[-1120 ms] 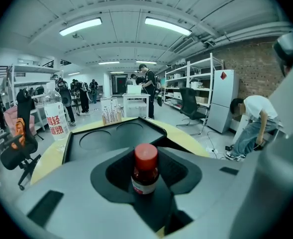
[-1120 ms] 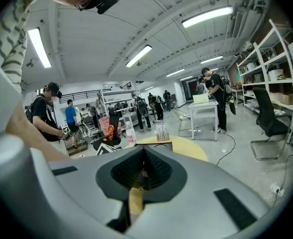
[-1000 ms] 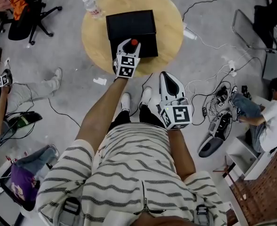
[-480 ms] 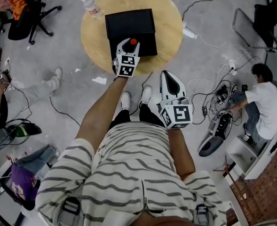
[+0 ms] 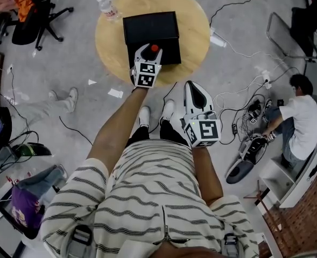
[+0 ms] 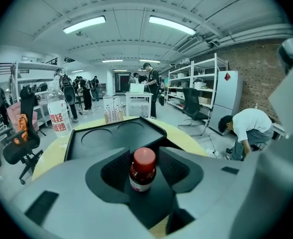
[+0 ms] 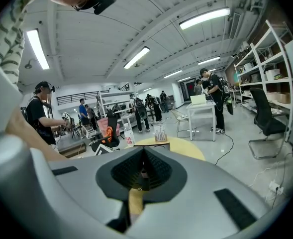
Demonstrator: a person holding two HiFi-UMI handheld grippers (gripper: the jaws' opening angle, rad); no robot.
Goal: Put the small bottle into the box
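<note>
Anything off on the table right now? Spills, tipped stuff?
Nothing stands out. The small bottle stands upright between the jaws of the left gripper, which have just been opening; the box sits flat, nothing spilled.

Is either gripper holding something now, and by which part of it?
Nothing is held. The jaws of the left gripper have just been opening; the small red-capped bottle stands free between them, at the black box. The right gripper is shut and empty.

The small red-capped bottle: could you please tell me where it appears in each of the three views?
Head view: small bottle upper centre, over the black box.
Left gripper view: lower centre, between the parted jaws.
Right gripper view: too small to make out.
Shared landmark: the round yellow table.
</note>
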